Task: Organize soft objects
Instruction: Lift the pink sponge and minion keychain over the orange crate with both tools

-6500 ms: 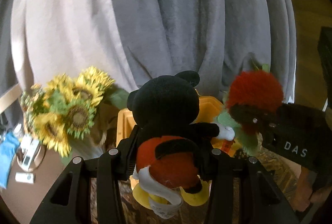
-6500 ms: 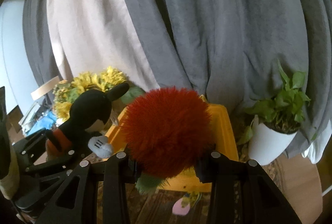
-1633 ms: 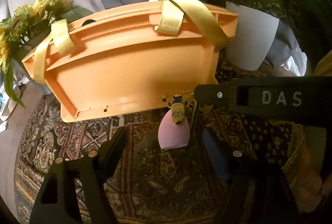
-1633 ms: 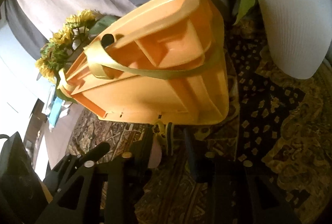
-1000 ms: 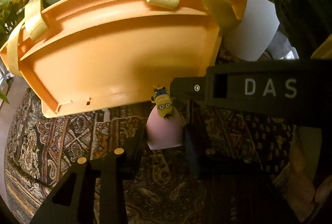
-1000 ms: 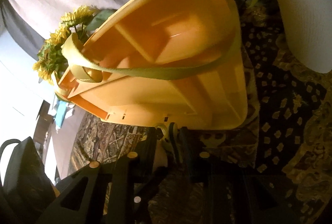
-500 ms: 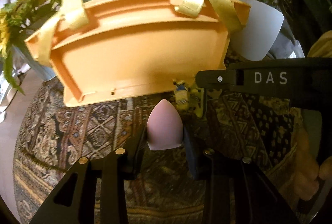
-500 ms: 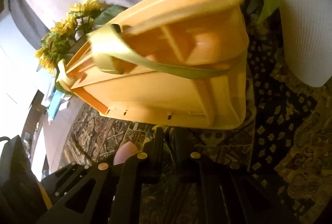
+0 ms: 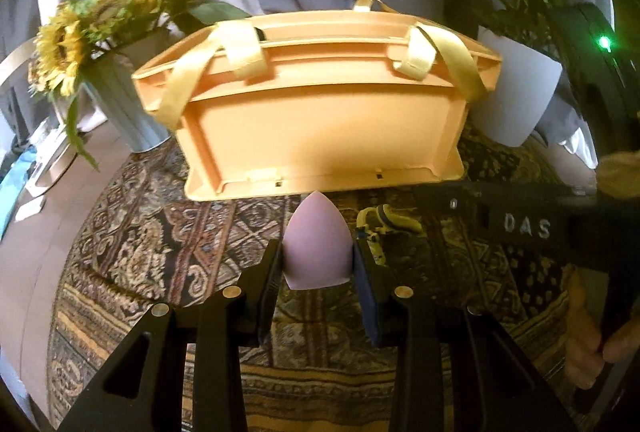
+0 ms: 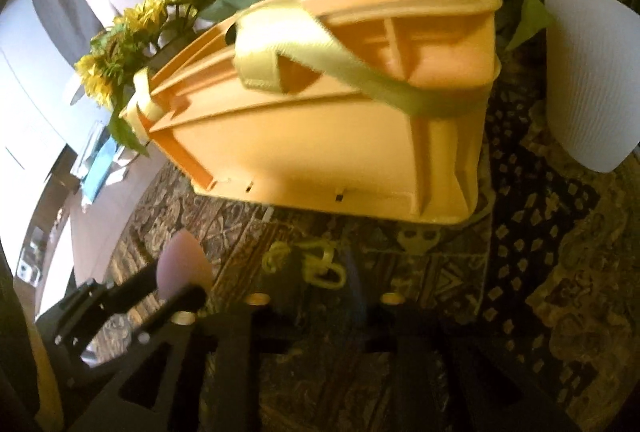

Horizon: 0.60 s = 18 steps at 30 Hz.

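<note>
The left claw point(image 9: 318, 260) holds a pink teardrop makeup sponge point(image 9: 317, 244) by its fat base, tip pointing ahead toward the orange basket point(image 9: 320, 128), which stands just beyond the claw on the patterned rug point(image 9: 160, 232). The sponge looks light and springy; taking it at the wide end seems right, since the narrow tip would likely squirt out.

The right claw point(image 10: 320, 284) is narrow, apparently pinching a small yellow keychain toy point(image 10: 316, 266) low in front of it. Its fingertips sit in shadow and blur, so I can't tell for sure that the toy is gripped. That toy looks tiny and floppy, best taken by the body. The basket's inside is hidden from both views.
</note>
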{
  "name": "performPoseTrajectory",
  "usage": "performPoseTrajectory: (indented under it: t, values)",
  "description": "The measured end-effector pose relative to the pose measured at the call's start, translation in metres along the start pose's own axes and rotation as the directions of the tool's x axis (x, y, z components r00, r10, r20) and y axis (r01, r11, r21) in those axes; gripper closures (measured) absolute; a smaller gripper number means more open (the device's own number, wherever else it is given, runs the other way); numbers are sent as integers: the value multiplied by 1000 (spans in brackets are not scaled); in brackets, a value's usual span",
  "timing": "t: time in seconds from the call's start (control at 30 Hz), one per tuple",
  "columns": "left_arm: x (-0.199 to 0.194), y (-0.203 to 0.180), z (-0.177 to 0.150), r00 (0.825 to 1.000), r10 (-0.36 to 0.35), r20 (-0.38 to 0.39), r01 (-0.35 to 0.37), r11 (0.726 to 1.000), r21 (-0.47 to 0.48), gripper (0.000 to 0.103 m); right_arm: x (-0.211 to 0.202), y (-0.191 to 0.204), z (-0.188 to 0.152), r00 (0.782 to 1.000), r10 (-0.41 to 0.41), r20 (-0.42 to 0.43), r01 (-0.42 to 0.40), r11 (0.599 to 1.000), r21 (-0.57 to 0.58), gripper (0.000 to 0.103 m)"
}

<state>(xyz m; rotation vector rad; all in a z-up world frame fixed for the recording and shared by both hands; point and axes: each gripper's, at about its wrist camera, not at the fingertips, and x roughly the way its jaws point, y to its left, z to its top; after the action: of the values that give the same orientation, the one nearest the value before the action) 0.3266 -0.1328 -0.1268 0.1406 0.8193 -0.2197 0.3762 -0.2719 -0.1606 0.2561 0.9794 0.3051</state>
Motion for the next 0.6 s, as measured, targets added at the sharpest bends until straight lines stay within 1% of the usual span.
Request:
performPoseTrajectory:
  t: [0.03,0.1,0.3,0.4,0.5,0.6]
  values:
    - [-1,1,-1,1000,6,2,-6,1000,-6,68,-1,1,-1,1000,0,-4,0,1000,0,48]
    - [-6,0,-3,1000,15,8,-15,1000,-19,68,-3,4,-4,1000,14,5,-14,1000,-10,37]
    - [-14,4,-7,998,49,31,-48,999,-24,68,13,20,-4,1000,14,-27,-16,996,-85,36]
    - [-11,11,-10,998,66,21,-65,997,-45,68,25,25,-1,999,11,-40,-15,994,-107,36]
    - [-7,21,-12,997,78,9,-77,994,-80,68,37,30,2,999,-8,-52,1,991,-130,36]
    - [-3,27,-12,995,96,6,-95,991,-95,68,46,37,3,998,-46,-41,38,984,-173,37]
